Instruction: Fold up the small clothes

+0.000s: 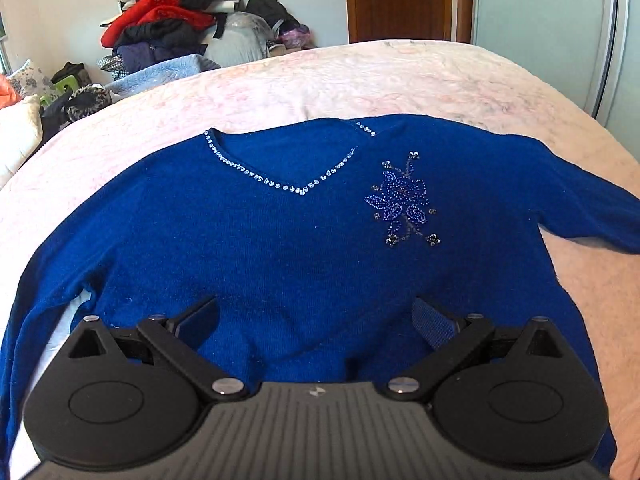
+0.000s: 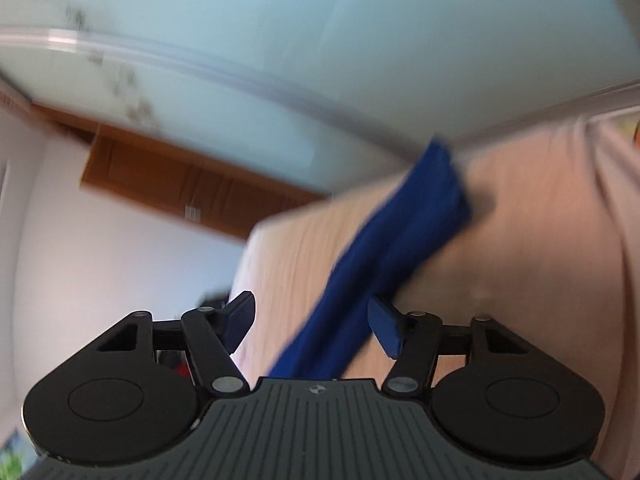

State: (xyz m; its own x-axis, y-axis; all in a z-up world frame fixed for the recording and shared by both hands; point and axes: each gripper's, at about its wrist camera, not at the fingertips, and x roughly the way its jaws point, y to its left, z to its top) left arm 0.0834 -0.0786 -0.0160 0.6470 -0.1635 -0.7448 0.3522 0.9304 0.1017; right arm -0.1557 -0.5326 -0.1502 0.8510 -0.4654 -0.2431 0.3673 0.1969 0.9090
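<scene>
The sweater (image 1: 280, 240) lay face up on the bed (image 1: 360, 80), collar away from the left tool (image 1: 316, 320), hem nearest it, sleeves spread to either side. So its body ran straight ahead of that tool, and its sleeve-to-sleeve line ran across. The left tool stood open over the hem, the cloth bunched between its fingers but not pinched.

The right tool (image 2: 312, 320) was open too, tilted, in a blurred view. A sleeve (image 2: 400, 240) ran from between its fingers up and to the right over the bed; whether either pad touched it could not be told.

Judged from this, the right tool was nearer that sleeve, and the coming move looked like closing on it and carrying it inward across the body.
</scene>
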